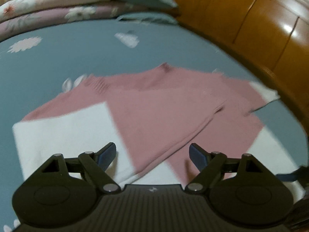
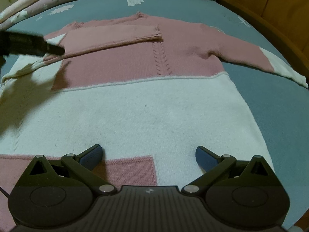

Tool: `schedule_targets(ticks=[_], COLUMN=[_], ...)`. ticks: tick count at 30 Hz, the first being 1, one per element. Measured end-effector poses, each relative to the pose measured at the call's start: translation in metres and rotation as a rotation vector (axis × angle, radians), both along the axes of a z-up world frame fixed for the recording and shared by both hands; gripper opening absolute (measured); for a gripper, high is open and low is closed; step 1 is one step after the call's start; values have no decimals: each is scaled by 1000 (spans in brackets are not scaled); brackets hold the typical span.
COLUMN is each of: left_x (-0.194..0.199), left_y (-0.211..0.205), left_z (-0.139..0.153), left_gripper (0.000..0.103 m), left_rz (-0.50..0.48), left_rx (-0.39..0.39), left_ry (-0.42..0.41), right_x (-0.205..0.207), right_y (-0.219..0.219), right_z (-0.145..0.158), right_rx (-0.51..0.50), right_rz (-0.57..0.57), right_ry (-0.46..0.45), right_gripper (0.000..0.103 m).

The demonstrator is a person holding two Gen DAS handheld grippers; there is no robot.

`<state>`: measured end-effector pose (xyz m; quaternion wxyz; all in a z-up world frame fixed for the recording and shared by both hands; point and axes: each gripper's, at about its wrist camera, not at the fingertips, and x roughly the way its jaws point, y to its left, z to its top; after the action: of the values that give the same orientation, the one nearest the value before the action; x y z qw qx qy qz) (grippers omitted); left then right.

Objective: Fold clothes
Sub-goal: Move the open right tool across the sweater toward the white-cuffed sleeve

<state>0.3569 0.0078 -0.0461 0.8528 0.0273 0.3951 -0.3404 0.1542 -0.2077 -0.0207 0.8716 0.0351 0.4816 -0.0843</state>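
Both pairs of fingers stand wide apart with nothing between them: the left gripper (image 1: pixel 152 155) hangs over the near left part of the sweater (image 2: pixel 146 104), its blue pads (image 1: pixel 107 154) clear of the knit, and the right gripper (image 2: pixel 148 157) hovers low over the white hem band near the bed's near edge, its pads (image 2: pixel 205 159) also off the cloth. That sweater, pink above and white below, lies flat and spread on the bed (image 2: pixel 251 81), collar towards the far edge where the quilts (image 1: pixel 58 2) are stacked, hem towards the near edge, so every fold can be made against a flat surface. One sleeve (image 2: pixel 115 38) already lies crossed over the chest, cuff near the middle cable pattern, which narrows the body on that side; the other sleeve (image 2: pixel 260 61) is stretched out towards the bed's right edge beside the headboard (image 1: pixel 260 29), its white cuff near that edge, and I judge it the next part to bring in. Seen from the right wrist, the left gripper's dark body sits by the folded sleeve's shoulder end; whether it touches the knit I cannot tell. A pink patch (image 2: pixel 125 172) shows at the hem under the right gripper, which seems well placed to take the hem later
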Motion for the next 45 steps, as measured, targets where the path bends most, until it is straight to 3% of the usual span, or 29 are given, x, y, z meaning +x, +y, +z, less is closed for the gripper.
schedule_targets(ticks=[6, 11, 15, 19, 21, 25, 32, 35, 38, 42, 45], left_x=[-5, -20, -27, -32, -33, -30, -28, -27, -30, -23, -20], left_y=[-33, -53, -50, -43, -40, -33, -35, -28, -20, -15, -15], left_z=[0, -3, -5, -7, -11, -23, -26, -20, -9, -14, -18], left_gripper=[83, 83, 83, 83, 83, 83, 89, 89, 89, 89, 89], left_rz=[-73, -125, -102, -72, -53, -30, -28, -2, 6, 34, 39], left_rx=[30, 50, 74, 98, 110, 105, 76, 40, 1, 7, 2], left_ry=[-11, -10, -5, 6, 16, 58, 54, 63, 30, 52, 59], right_x=[-2, -6, 16, 51, 64, 49, 38, 62, 94, 128, 130], right_y=[-5, -21, -43, -66, -76, -78, -72, -68, -66, -76, -93], right_z=[8, 31, 42, 30, 14, -1, 27, 39, 30, 7, -7], right_rx=[11, -8, -9, 21, 63, 50, 30, 22, -2, -19, -40], right_rz=[-6, -21, 4, 17, 2, 32, 67, 143, 211, 223, 171], right_ry=[0, -102, -178, -198, -163, -168, -225, -277, -271, -219, -187], right_gripper=[103, 103, 103, 103, 103, 103, 103, 103, 103, 103, 103])
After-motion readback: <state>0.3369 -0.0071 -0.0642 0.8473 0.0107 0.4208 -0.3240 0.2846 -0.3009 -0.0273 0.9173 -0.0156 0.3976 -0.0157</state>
